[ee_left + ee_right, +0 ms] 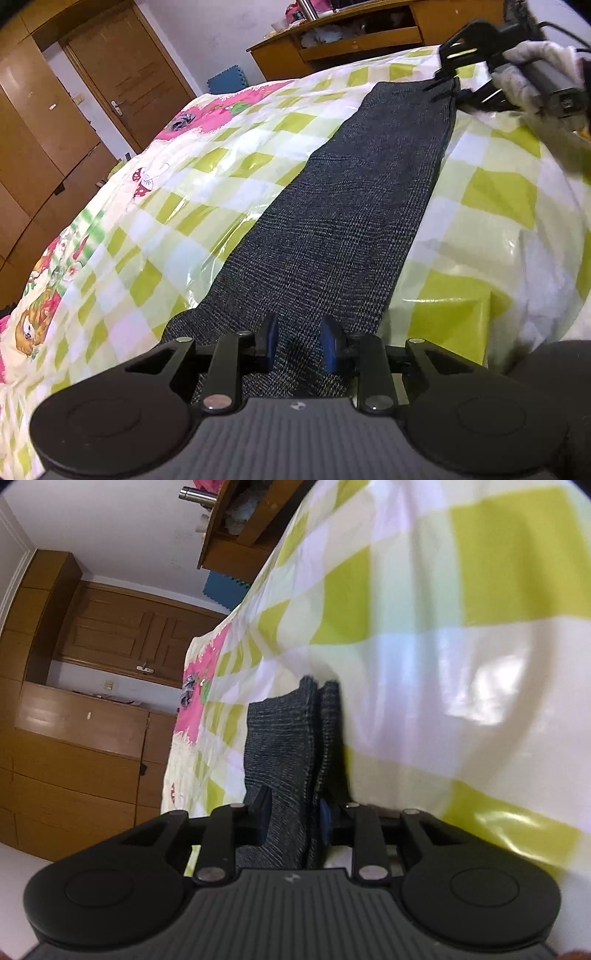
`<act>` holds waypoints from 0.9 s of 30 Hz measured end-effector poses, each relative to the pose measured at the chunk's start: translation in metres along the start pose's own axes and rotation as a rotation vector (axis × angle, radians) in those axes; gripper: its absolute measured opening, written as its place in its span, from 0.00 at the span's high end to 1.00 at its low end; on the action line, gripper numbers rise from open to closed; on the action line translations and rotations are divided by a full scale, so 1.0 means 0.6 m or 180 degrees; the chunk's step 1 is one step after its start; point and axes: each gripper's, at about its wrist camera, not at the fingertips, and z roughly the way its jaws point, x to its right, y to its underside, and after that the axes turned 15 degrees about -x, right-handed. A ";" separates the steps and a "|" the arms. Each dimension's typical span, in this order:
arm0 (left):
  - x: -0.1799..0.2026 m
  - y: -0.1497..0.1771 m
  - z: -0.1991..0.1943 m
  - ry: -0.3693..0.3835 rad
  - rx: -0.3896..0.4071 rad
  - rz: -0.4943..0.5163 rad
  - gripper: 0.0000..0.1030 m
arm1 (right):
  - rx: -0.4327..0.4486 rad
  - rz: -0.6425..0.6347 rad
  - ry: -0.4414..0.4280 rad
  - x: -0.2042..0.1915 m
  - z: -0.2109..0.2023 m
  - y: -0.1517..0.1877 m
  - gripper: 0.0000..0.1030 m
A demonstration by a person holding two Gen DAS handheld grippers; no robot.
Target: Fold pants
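The dark grey pants (354, 206) lie stretched in a long strip across the checked bed (207, 173). The left hand-held gripper (299, 343) has its jaws clamped on the near end, and the right hand-held gripper (295, 812) pinches the bunched layers at the far end. My worry is the right side: it seems to hold only the edge, so one layer could slip free when lifted, leaving a crooked fold.
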 end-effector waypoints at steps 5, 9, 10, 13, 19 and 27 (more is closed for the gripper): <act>-0.003 -0.004 0.005 -0.0047 -0.0055 -0.0003 0.60 | 0.0147 0.0031 0.0002 -0.012 0.020 0.002 0.92; -0.007 -0.017 0.001 0.0003 -0.0050 -0.0040 0.60 | 0.0287 0.0213 -0.0478 -0.014 -0.012 -0.002 0.93; -0.004 -0.023 0.001 0.0051 -0.0033 -0.0043 0.60 | 0.0337 0.0153 -0.0539 -0.023 -0.027 -0.005 0.93; 0.013 -0.041 0.010 0.0254 -0.0012 -0.0027 0.60 | 0.0484 0.0005 -0.0492 -0.038 -0.064 -0.017 0.93; 0.032 -0.054 -0.004 0.0427 0.0179 -0.0066 0.58 | 0.0592 0.0018 -0.0101 -0.016 -0.105 -0.026 0.93; -0.050 0.023 -0.020 -0.0112 0.0125 -0.0471 0.55 | 0.0258 -0.0728 -0.0302 -0.166 -0.089 0.047 0.93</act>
